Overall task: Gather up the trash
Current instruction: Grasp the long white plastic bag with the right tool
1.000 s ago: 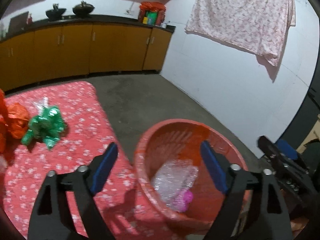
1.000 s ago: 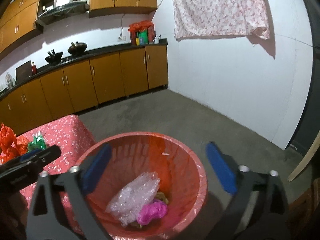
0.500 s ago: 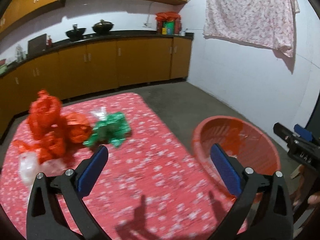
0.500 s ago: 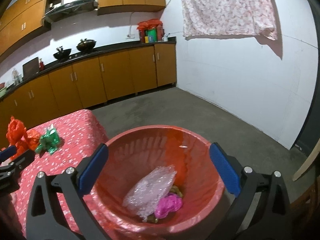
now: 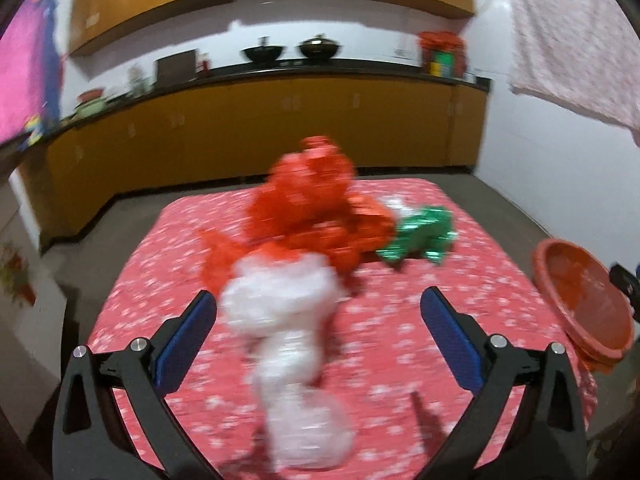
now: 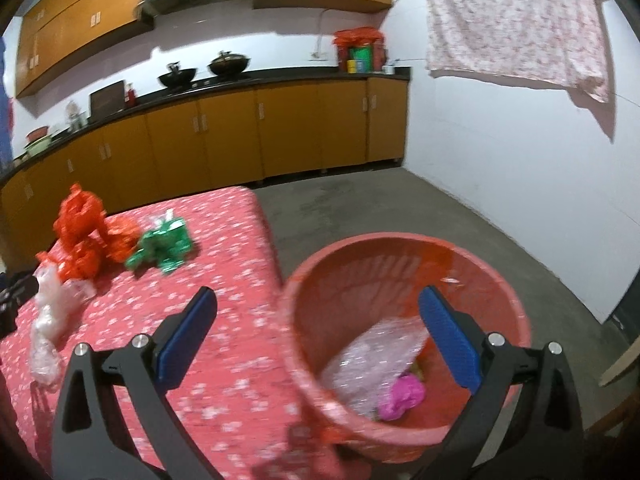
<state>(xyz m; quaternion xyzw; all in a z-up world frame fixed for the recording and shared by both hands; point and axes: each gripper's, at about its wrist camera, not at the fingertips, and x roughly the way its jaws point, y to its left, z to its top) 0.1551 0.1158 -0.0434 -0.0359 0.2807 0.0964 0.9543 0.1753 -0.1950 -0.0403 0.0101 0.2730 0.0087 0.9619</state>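
Note:
In the left wrist view my left gripper [image 5: 319, 312] is open above a red flowered tablecloth [image 5: 472, 280]. A crumpled clear plastic bag [image 5: 292, 352] lies between and below its fingers, untouched. Behind it sit a heap of orange-red plastic [image 5: 312, 208] and a green foil wrapper [image 5: 420, 236]. The red basket [image 5: 580, 292] stands off the table's right edge. In the right wrist view my right gripper [image 6: 318, 316] is open over the basket rim [image 6: 404, 240], which holds clear plastic [image 6: 372, 360] and a pink scrap [image 6: 402, 398]. The orange-red plastic [image 6: 84, 232], green wrapper [image 6: 162, 246] and clear bag [image 6: 48, 320] lie at left.
Brown kitchen cabinets [image 6: 256, 132] with pots on a dark counter run along the back wall. A flowered cloth [image 6: 516, 20] hangs on the white right wall. Grey concrete floor [image 6: 384, 204] surrounds the table and basket.
My left gripper swung left from over the basket to over the table, now facing the clear bag. The right gripper shifted left, so the basket sits further right in its view.

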